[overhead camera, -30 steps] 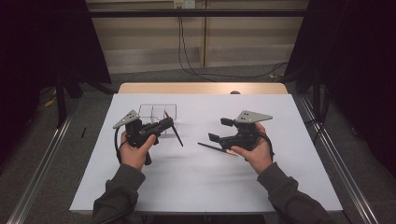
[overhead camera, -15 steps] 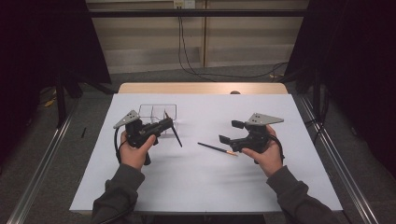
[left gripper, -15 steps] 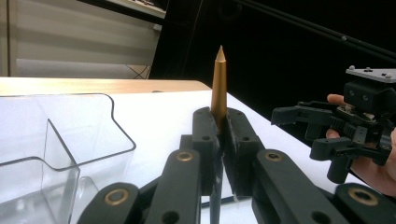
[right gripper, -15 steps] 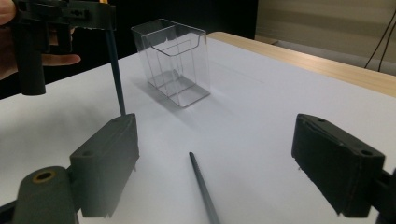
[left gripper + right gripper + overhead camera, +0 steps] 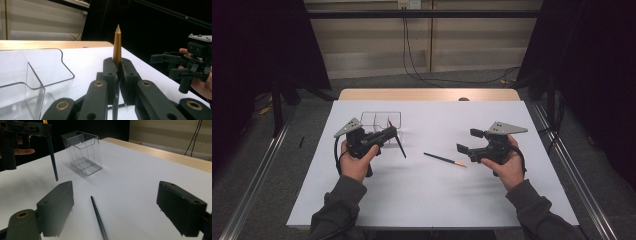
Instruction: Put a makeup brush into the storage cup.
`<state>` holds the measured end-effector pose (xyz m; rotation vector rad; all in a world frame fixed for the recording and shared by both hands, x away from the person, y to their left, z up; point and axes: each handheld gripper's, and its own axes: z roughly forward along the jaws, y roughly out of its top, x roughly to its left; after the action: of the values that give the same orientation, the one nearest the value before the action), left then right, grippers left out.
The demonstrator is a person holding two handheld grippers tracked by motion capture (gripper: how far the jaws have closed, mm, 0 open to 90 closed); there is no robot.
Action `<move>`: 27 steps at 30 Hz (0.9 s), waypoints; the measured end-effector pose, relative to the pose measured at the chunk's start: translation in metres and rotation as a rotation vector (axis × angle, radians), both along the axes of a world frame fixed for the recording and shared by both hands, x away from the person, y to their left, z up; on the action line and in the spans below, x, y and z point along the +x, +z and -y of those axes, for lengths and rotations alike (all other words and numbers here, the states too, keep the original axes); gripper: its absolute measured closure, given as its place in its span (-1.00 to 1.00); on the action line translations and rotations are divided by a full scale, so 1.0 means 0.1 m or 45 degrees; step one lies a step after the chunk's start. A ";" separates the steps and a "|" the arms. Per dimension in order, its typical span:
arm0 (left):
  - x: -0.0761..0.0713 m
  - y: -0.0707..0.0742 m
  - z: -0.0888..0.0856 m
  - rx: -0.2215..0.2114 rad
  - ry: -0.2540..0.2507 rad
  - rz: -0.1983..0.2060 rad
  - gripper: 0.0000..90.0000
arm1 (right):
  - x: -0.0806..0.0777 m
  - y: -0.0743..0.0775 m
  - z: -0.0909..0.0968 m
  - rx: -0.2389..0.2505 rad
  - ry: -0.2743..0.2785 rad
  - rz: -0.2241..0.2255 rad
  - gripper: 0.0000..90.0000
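Since a second ago, the right gripper (image 5: 465,140) has drawn back toward the table's right side and away from the dark pencil (image 5: 444,159) it was over then; that pencil now lies alone on the white table (image 5: 452,200), between the two hands, its tan tip pointing toward the right gripper. The left gripper (image 5: 391,133) has stayed where it was.

In the high view, the left gripper is held above the table's left half, just in front of a clear box (image 5: 381,120). Its jaws are clamped on a second pencil (image 5: 398,141), which slants down toward the table without reaching it. In the left gripper view, this pencil's gold tip (image 5: 117,45) stands up between the closed jaws, with the box (image 5: 32,75) close at the left and the right gripper (image 5: 172,65) farther off at the right.

The right gripper's jaws stand wide apart with nothing between the pads. In the right gripper view, the lying pencil (image 5: 98,217) runs along the table between the two jaws, untouched. Beyond it stands the box (image 5: 83,152), upright and open at the top, and at the upper left the left gripper (image 5: 25,130) holds its pencil (image 5: 52,157) hanging point down.
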<state>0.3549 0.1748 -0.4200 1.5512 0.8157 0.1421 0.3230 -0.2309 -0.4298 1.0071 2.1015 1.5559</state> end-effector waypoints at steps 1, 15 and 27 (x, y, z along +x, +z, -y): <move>0.00 0.00 0.00 0.001 -0.002 -0.002 0.86 | 0.00 0.00 0.00 0.000 0.000 0.000 -0.69; 0.00 0.00 0.00 0.018 -0.005 -0.003 0.86 | -0.05 -0.01 0.14 -0.021 -0.034 -0.001 -0.74; -0.01 0.00 -0.01 0.042 -0.005 0.006 0.86 | -0.11 -0.05 0.27 -0.050 -0.016 -0.018 -0.81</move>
<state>0.3543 0.1754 -0.4195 1.5831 0.8100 0.1566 0.3119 -0.2578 -0.4352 1.0194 2.1225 1.4998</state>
